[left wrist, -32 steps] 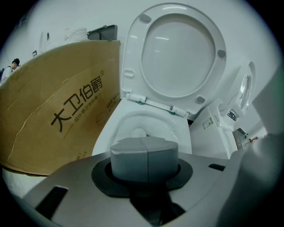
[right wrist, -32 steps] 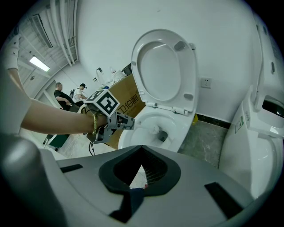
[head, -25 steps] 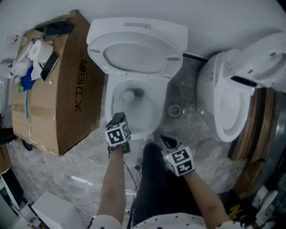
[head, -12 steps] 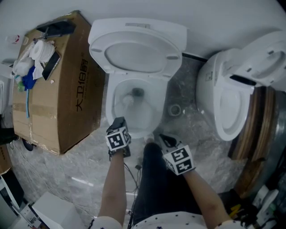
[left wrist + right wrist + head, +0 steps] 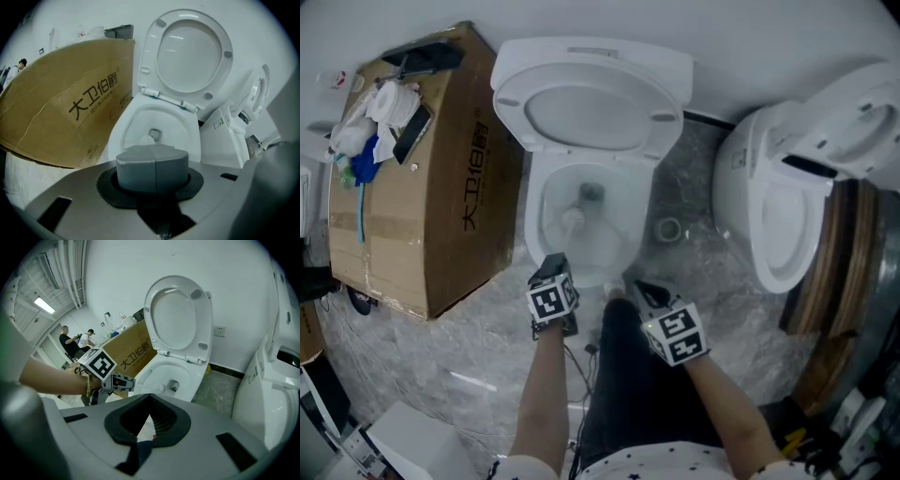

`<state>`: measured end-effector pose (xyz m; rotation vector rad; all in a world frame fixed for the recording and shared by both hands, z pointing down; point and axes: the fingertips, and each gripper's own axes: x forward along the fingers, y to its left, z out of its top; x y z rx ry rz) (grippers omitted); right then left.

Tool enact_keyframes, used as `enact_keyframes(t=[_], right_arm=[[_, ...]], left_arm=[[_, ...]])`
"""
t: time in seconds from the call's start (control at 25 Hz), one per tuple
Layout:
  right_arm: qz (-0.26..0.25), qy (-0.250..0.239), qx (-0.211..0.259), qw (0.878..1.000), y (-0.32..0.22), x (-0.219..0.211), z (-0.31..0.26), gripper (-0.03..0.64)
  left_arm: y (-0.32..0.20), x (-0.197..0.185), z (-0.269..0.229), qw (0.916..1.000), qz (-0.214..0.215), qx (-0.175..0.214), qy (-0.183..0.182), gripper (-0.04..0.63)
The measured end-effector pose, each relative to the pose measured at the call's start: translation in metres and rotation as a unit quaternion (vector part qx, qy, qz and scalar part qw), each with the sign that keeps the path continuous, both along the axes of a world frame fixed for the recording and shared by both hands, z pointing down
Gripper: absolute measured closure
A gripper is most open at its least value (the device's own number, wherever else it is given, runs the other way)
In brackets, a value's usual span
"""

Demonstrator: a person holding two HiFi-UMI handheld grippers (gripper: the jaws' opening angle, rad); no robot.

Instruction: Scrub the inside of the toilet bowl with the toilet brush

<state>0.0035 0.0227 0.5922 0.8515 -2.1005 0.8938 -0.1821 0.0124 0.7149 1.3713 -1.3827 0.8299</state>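
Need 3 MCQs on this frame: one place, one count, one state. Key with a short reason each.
1. Where is the brush head?
A) inside the toilet bowl
B) on the cardboard box
C) on the floor

2. How many toilets show in the head view?
A) one
B) two
C) four

3. How does the lid of the middle toilet stand?
A) shut
B) raised
C) lying on the floor

Key:
1 A: the white brush head sits within the bowl, beside the drain.
2 B: the middle toilet, plus a second toilet at the right.
3 B: the lid is tipped up, leaving the bowl exposed.
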Motion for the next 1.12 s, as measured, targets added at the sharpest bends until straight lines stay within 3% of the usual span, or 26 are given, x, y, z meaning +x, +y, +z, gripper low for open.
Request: enact_keyframes(t=[0.48,1.12], right_arm=[[0.001,-0.003,-0.003,1.000,0.008,-0.001,-0.005,0.611],[0.008,0.000,0.000,1.000,0.009,0.002,-0.004,0.611]], left_arm=[[0.027,0.018,0.003,0.9997,0.001,-0.014,0.018,0.439],[0.024,0.047,0.002,0.9990,0.026,-0.018,0.031,0.439]])
